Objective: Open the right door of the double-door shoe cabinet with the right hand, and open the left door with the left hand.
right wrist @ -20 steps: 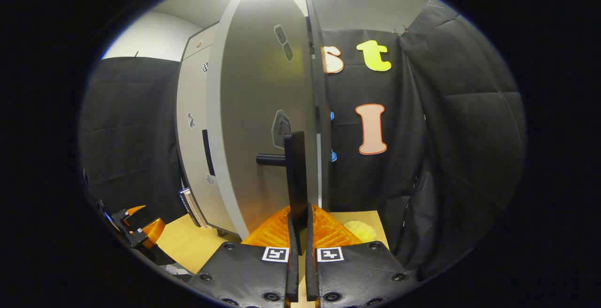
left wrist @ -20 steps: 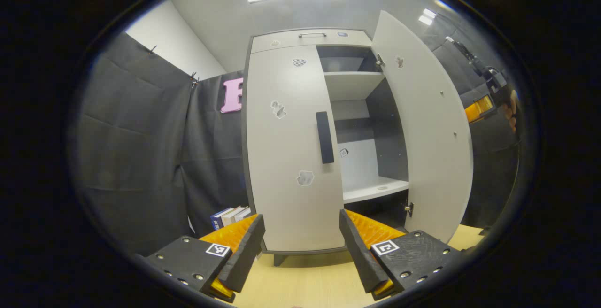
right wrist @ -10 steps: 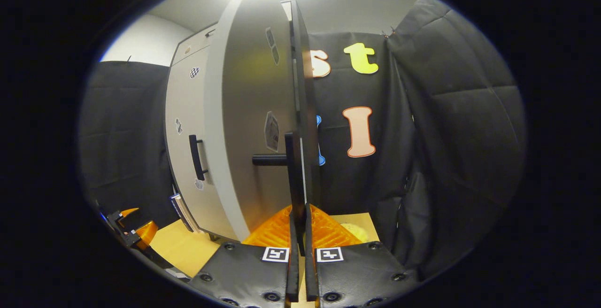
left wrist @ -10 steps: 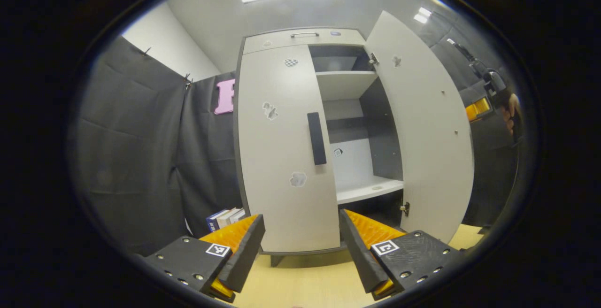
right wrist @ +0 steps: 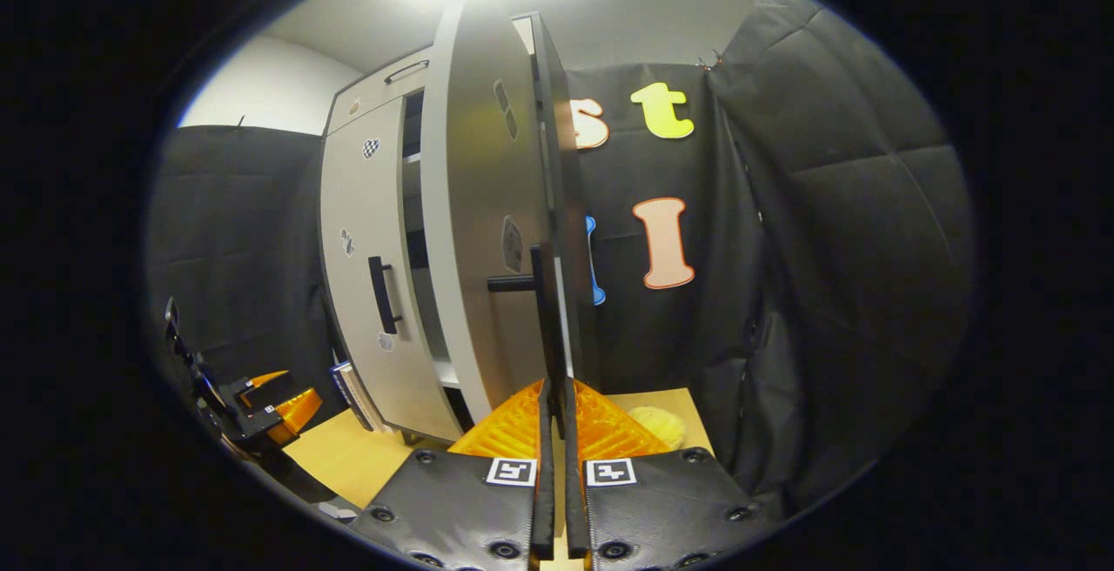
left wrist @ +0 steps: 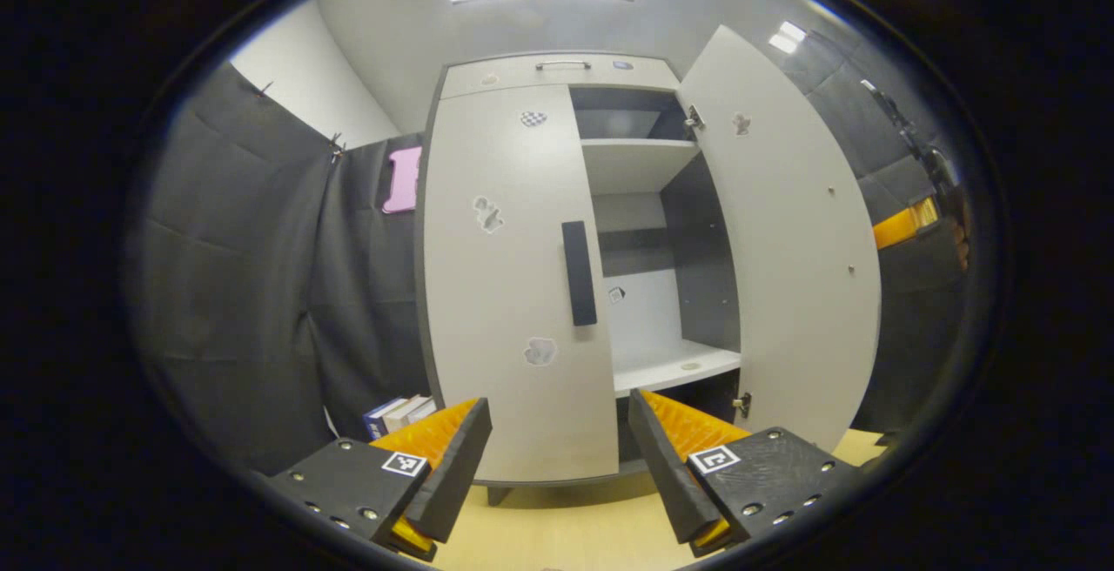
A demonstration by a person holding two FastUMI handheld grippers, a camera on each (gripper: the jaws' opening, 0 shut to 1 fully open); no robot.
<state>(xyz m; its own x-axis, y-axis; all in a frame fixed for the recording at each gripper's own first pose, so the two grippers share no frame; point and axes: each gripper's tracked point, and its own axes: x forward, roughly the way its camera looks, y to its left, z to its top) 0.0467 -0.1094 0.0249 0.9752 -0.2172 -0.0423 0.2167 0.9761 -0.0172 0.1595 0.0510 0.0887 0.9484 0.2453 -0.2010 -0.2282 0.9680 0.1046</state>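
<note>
The right gripper (right wrist: 553, 406) had its two fingers pressed together on the lower end of the dark, vertical bar handle (right wrist: 546, 314) of the right door. That tall, pale grey right door (left wrist: 788, 240) stood swung wide, edge-on to the right gripper view, baring the pale shelves (left wrist: 640, 162) inside the double-door shoe cabinet (left wrist: 557, 75). The left gripper (left wrist: 557, 445) hung with its fingers spread apart, holding nothing, short of the pale grey left door (left wrist: 509, 284), which lay closed. Its dark, flat bar handle (left wrist: 579, 273) sat above the gap between the fingers. A few upright books (left wrist: 396, 413) stood on the light wooden floor (left wrist: 557, 532) just left of the cabinet.
</note>
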